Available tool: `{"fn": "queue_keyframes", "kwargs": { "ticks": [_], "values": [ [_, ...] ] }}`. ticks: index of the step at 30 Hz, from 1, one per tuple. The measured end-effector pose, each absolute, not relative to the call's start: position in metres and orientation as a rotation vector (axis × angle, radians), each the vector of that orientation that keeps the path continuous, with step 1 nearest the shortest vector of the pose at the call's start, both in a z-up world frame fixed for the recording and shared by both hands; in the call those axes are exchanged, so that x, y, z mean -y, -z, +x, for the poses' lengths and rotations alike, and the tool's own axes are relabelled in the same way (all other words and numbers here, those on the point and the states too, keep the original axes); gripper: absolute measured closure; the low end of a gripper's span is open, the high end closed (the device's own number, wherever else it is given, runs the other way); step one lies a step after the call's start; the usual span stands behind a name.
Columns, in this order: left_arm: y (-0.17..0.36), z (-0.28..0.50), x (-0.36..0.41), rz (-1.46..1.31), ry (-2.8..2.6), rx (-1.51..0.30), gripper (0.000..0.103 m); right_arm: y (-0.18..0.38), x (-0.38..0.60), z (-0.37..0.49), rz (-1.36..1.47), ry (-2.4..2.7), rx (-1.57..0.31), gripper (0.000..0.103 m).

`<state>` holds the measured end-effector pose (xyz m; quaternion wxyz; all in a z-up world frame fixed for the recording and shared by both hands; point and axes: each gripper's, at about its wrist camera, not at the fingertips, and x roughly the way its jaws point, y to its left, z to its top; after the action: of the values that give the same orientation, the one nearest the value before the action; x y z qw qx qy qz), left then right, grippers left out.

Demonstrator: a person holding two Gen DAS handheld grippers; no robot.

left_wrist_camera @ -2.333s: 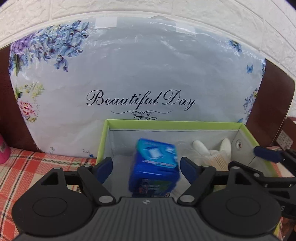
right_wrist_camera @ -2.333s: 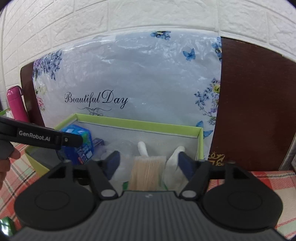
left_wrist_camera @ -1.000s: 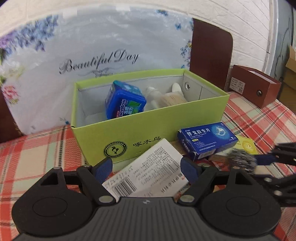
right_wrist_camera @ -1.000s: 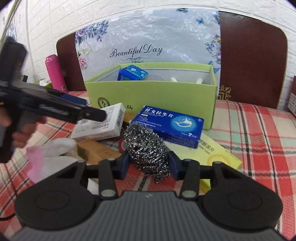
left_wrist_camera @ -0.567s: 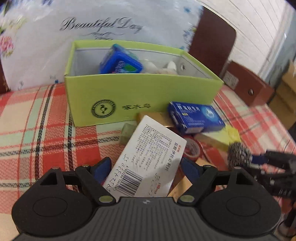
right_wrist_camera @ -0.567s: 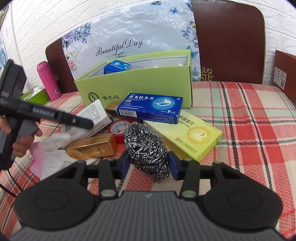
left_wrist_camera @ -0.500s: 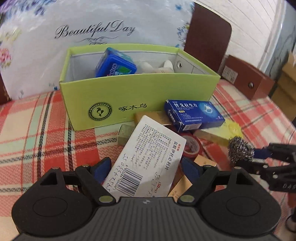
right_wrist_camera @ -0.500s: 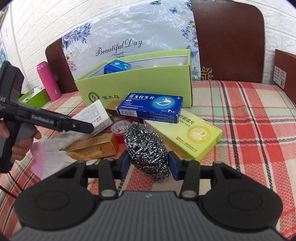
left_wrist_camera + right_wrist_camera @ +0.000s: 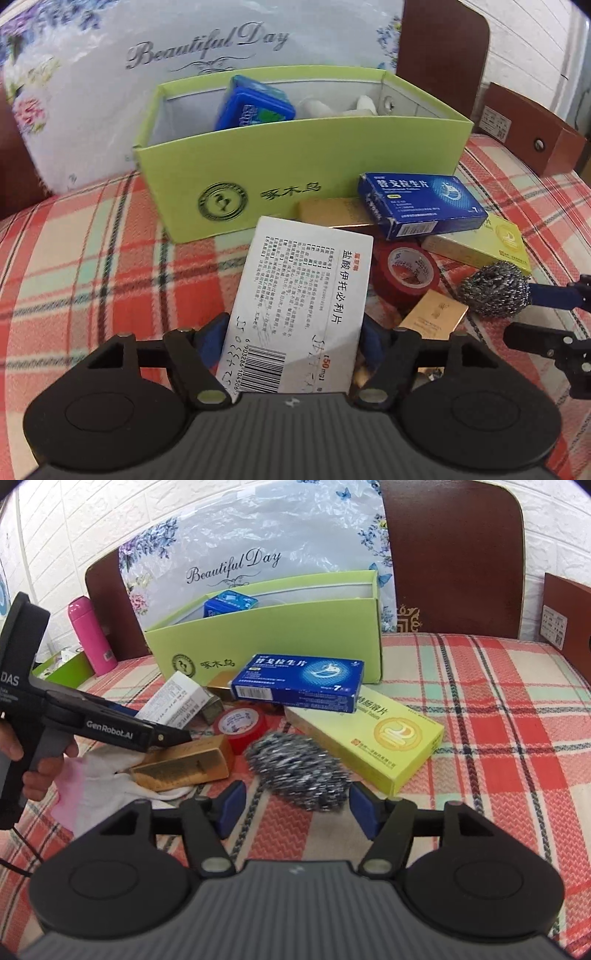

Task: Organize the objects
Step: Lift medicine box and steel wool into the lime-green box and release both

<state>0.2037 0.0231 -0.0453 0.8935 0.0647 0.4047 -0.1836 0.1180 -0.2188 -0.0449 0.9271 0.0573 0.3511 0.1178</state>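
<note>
at the lower middle of the left wrist view, the flat white printed medicine box [image 9: 303, 306] sits between the left gripper [image 9: 293, 341], whose jaws have just been closing onto it; seat it squarely before lifting toward the green cardboard box [image 9: 295, 177] above. the right gripper [image 9: 295, 806], jaws just opening, stands apart around the grey steel-wool scourer [image 9: 297, 766]. the red tape roll [image 9: 404, 269] and gold bar-shaped box [image 9: 184, 762] crowd close.

Home bedroom: plaid bedspread [image 9: 498, 716], brown headboard [image 9: 450, 554], floral pillow [image 9: 258, 542], white brick wall [image 9: 110, 513] behind.
</note>
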Motion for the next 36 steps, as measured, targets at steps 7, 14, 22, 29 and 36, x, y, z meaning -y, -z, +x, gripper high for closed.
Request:
{"fn": "queue_keyframes", "kwargs": {
  "ticks": [7,14,22,29,36],
  "values": [
    [0.048,0.182,-0.047,0.124,0.266,-0.856,0.028,0.039,0.213,0.118,0.063,-0.246,-0.661,0.043],
    [0.053,0.193,-0.046,0.110,0.207,-0.855,0.023,0.046,0.204,0.131,-0.026,-0.220,-0.648,0.043],
    [0.055,0.191,-0.049,0.096,0.203,-0.833,0.031,0.058,0.204,0.135,-0.014,-0.201,-0.664,0.055],
    [0.034,0.174,-0.059,0.047,0.198,-0.797,0.031,0.041,0.207,0.122,0.020,-0.243,-0.649,0.070],
    [-0.029,0.171,-0.046,0.001,0.297,-0.658,0.031,-0.003,0.211,0.111,0.049,-0.279,-0.531,0.069]
  ]
}}
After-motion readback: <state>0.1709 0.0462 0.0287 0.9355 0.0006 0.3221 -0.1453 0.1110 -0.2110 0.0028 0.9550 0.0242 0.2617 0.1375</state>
